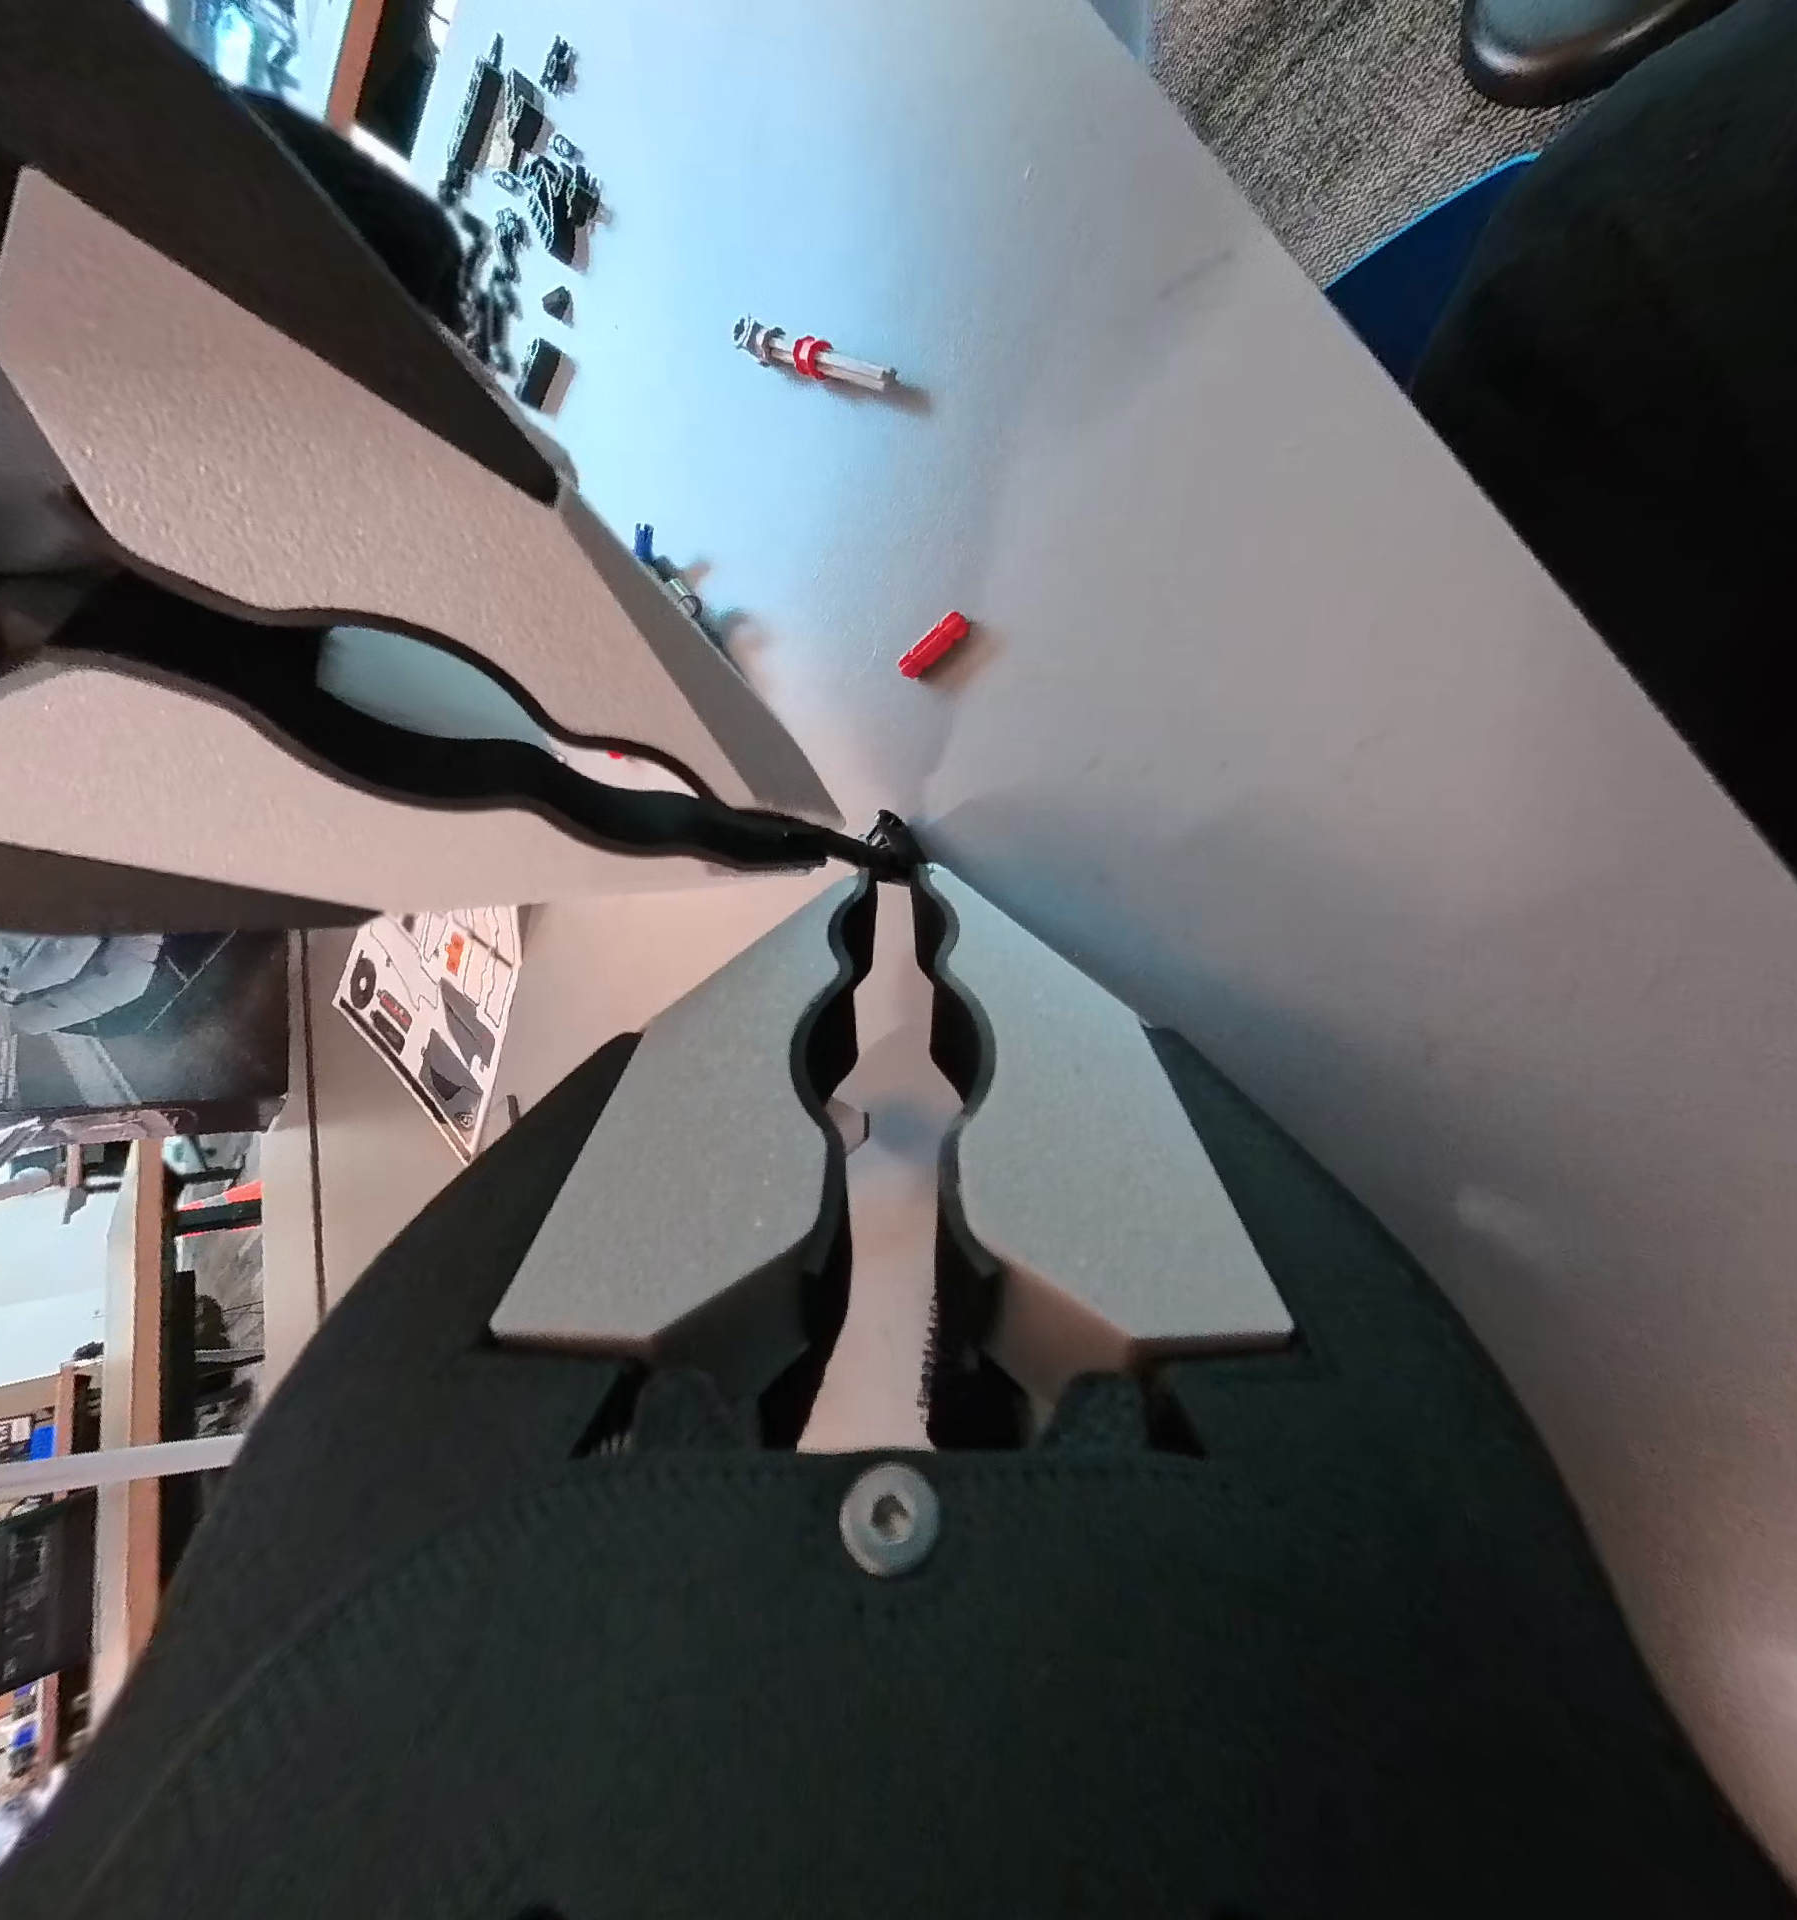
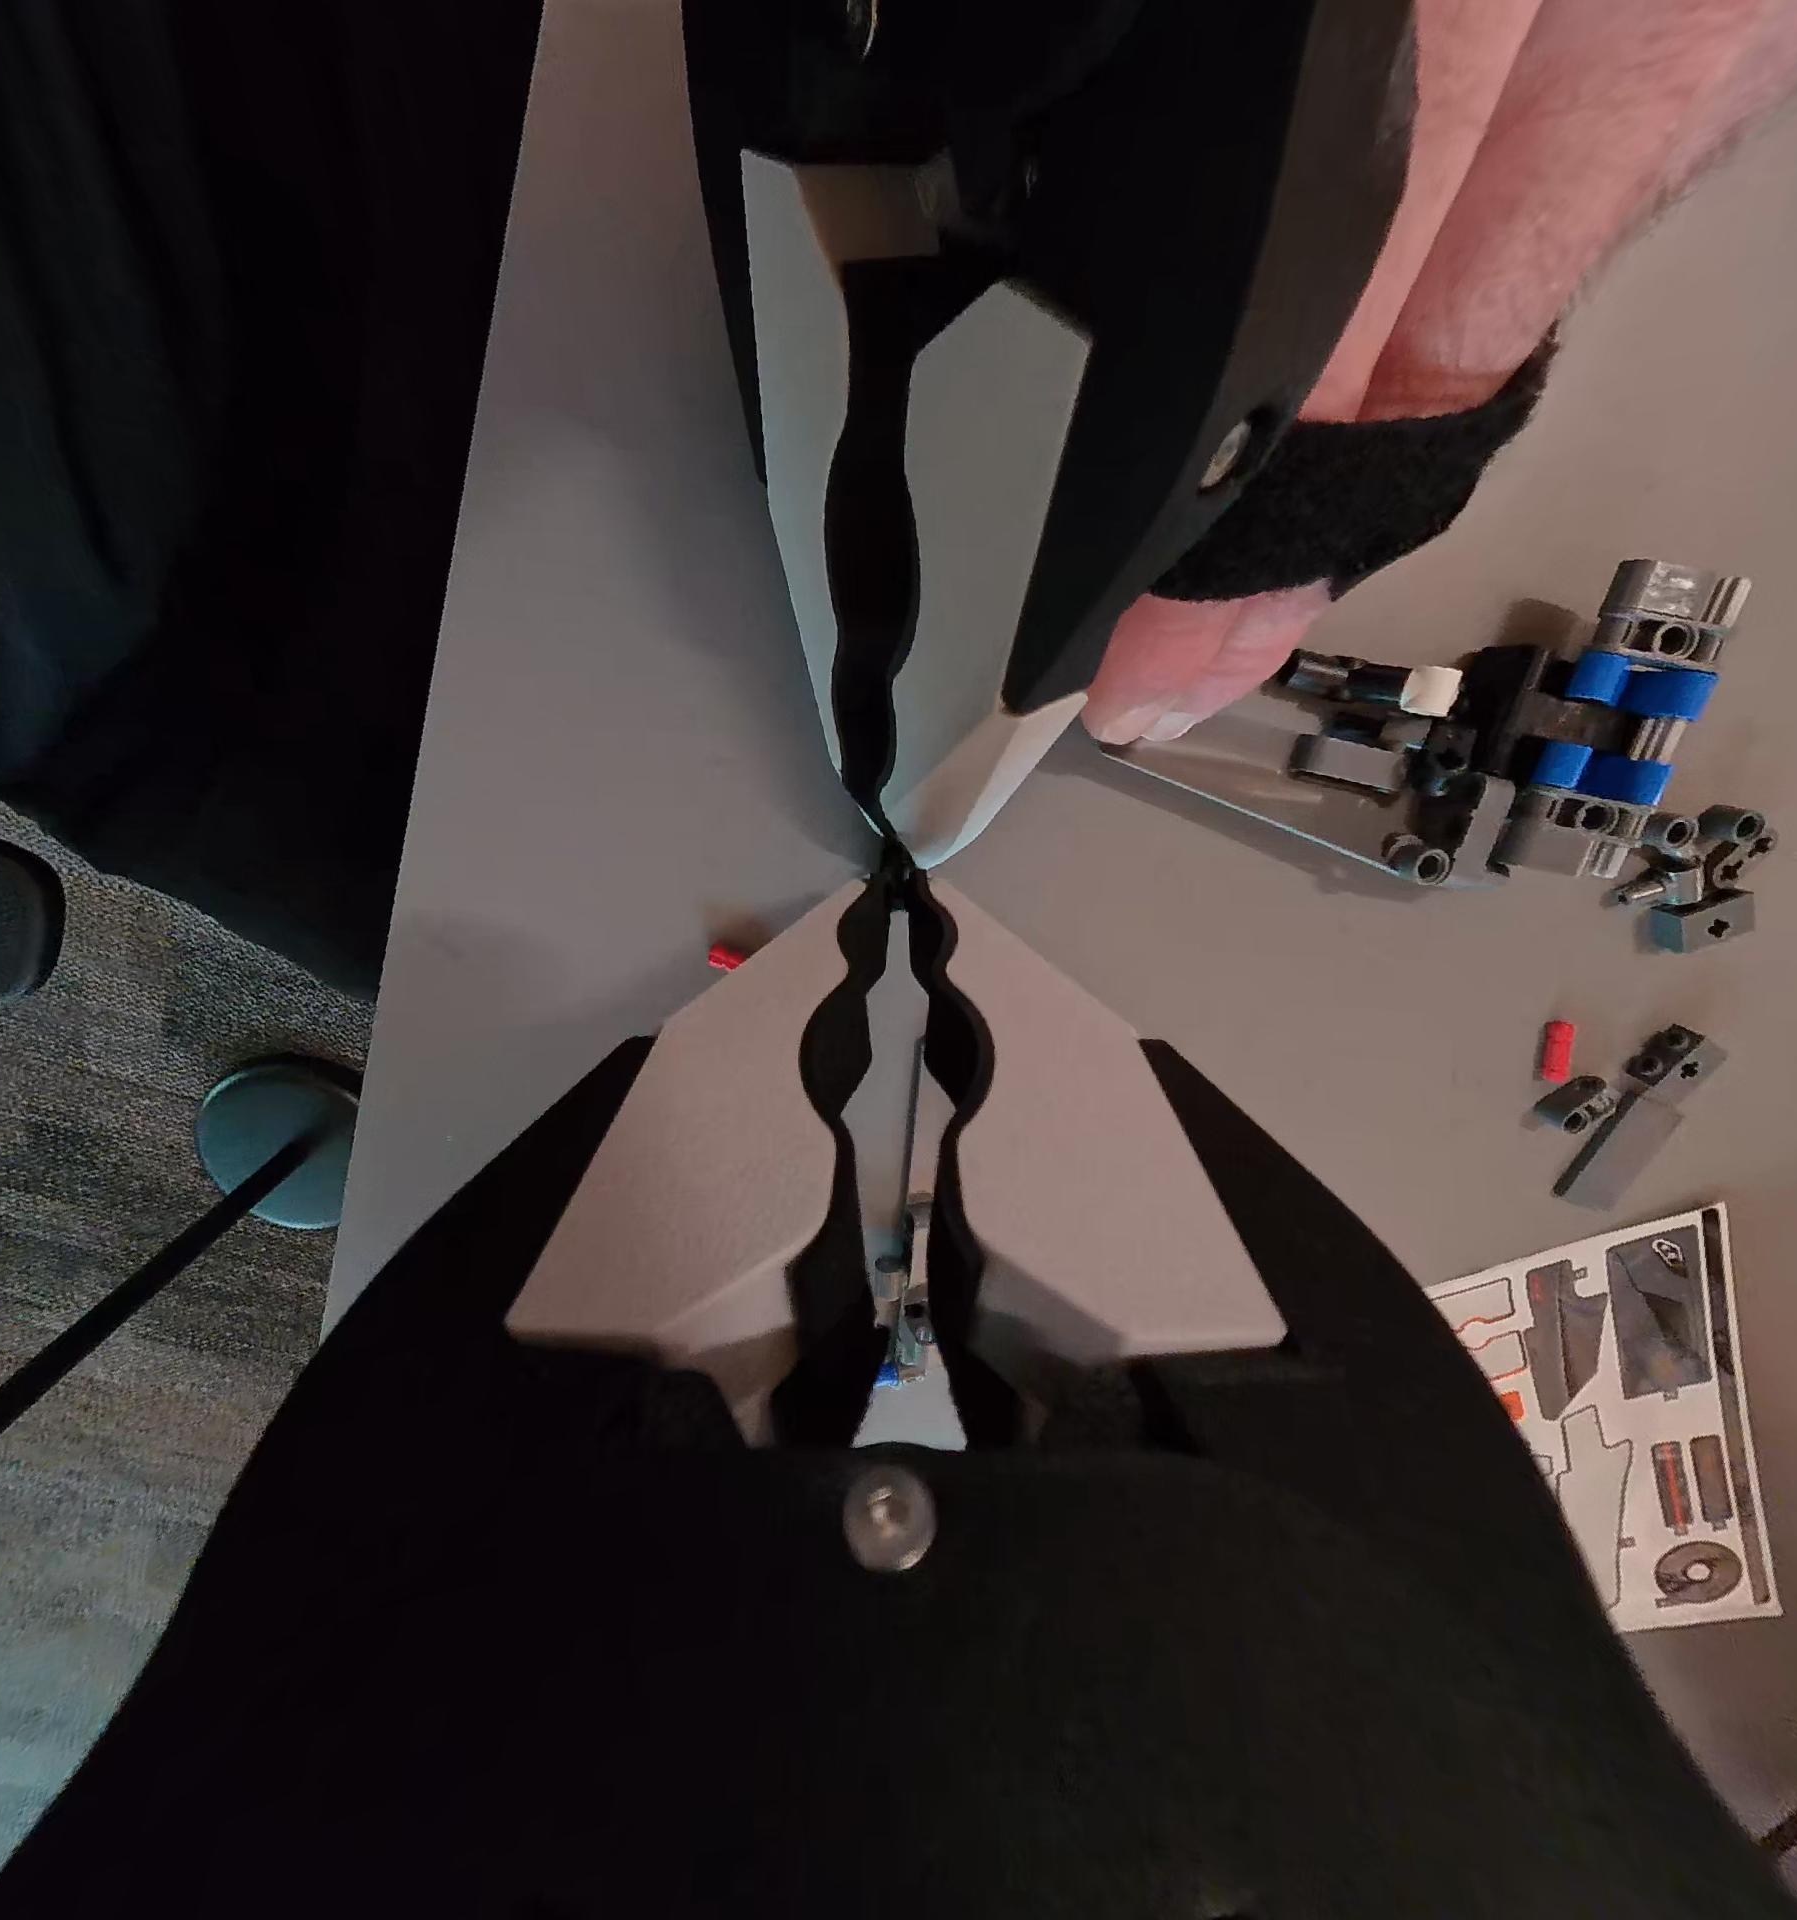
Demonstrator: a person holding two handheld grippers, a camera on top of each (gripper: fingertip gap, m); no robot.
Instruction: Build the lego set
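Note:
My left gripper [image 1: 891, 878] and my right gripper [image 2: 894, 888] meet tip to tip above the grey table [image 2: 561, 623]. A small black lego piece [image 1: 886, 836] sits pinched where the tips meet, and it also shows in the right wrist view [image 2: 892, 860]. Both pairs of fingers are closed on it. It is too small to tell whether it is one part or two. The right gripper [image 1: 837, 844] comes in from the left in the left wrist view. The left gripper [image 2: 886, 826] comes down from the top in the right wrist view, held by a hand [image 2: 1496, 260].
A grey and blue lego assembly [image 2: 1559, 748], loose grey parts [image 2: 1621, 1101], small red pieces [image 2: 1554, 1044] [image 2: 726, 956] and a sticker sheet [image 2: 1642, 1423] lie to the right. A red pin [image 1: 932, 644], an axle with red bushes [image 1: 816, 358] and black parts [image 1: 530, 187] lie farther off. My left and right fingertips are right by each other.

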